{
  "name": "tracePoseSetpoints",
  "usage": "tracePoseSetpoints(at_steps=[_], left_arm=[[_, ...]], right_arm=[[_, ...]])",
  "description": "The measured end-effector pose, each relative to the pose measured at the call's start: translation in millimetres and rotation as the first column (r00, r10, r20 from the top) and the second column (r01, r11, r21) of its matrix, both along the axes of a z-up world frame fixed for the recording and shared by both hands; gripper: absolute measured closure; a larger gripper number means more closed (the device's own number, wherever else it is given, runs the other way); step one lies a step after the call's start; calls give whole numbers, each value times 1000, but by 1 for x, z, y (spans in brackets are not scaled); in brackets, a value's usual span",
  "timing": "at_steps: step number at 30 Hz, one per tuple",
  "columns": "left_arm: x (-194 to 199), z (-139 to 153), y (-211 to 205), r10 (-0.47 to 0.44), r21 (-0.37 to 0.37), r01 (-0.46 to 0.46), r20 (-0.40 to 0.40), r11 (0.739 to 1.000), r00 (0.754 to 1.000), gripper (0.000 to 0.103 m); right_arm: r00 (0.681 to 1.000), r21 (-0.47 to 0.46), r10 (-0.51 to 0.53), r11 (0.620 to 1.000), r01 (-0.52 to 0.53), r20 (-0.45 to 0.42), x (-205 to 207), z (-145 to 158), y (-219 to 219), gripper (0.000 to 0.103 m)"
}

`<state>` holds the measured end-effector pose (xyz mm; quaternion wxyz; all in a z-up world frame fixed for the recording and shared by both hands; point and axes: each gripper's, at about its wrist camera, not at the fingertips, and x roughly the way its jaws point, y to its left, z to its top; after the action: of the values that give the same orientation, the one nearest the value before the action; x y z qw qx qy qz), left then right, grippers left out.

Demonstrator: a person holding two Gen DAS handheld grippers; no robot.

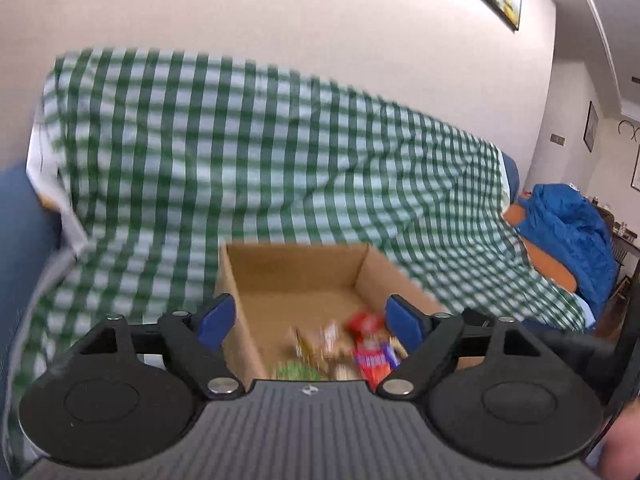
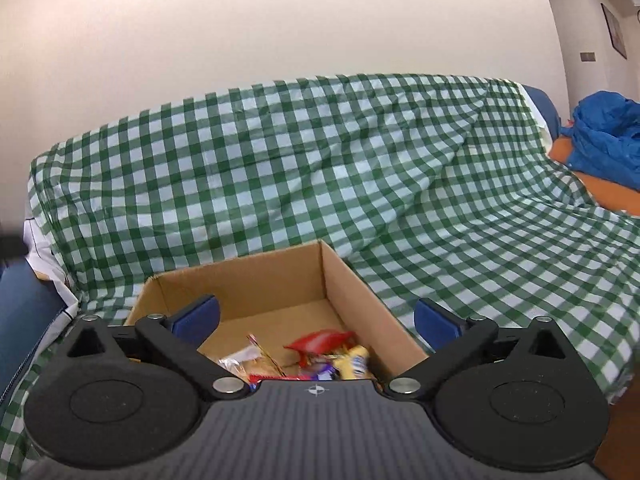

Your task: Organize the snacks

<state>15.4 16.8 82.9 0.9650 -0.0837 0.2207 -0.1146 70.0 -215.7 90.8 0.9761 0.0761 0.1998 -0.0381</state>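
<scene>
An open cardboard box (image 1: 256, 268) sits on a sofa under a green-and-white checked cloth; it also shows in the right wrist view (image 2: 352, 292). Several wrapped snacks (image 1: 370, 346) lie in its near end, among them a red packet (image 2: 320, 340), a yellow one (image 2: 354, 362) and a clear-wrapped one (image 2: 236, 362). My left gripper (image 1: 310, 318) is open and empty above the box's near part. My right gripper (image 2: 316, 320) is open and empty, its fingers wide apart over the box's near right side.
The checked cloth (image 2: 360, 160) covers the sofa seat and back. A blue jacket (image 2: 604, 136) lies on an orange cushion (image 2: 612, 192) at the right. The sofa's blue arm (image 1: 24, 240) is at the left. A plain wall is behind.
</scene>
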Motion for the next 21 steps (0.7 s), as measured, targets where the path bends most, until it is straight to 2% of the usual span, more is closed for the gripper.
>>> tracePoseSetpoints(at_steps=[1, 4, 7, 9, 11, 14, 21], left_arm=[[-6, -10, 1, 8, -9, -8, -15, 1000, 1000, 1], [-29, -41, -4, 30, -8, -30, -14, 1000, 999, 0], [-41, -65, -17, -32, 48, 34, -45, 998, 998, 0], [-46, -65, -22, -60, 98, 60, -8, 993, 998, 0], [-48, -64, -21, -64, 103, 61, 21, 993, 998, 0], [-42, -72, -15, -37, 89, 39, -25, 995, 999, 0], [-30, -69, -5, 4, 48, -1, -66, 999, 998, 0]], right_arm=[[1000, -8, -5, 1000, 5, -21, -4, 2, -2, 1], [995, -37, -6, 999, 2, -100, -16, 5, -7, 1], [990, -73, 14, 997, -25, -140, -32, 1, -5, 1], [989, -74, 32, 996, -43, -145, -40, -4, -4, 1], [988, -73, 37, 996, -48, -150, -44, -10, -1, 1], [987, -123, 42, 990, -62, -157, -37, -13, 10, 1], [982, -117, 46, 991, -68, -181, -28, -17, 17, 1]])
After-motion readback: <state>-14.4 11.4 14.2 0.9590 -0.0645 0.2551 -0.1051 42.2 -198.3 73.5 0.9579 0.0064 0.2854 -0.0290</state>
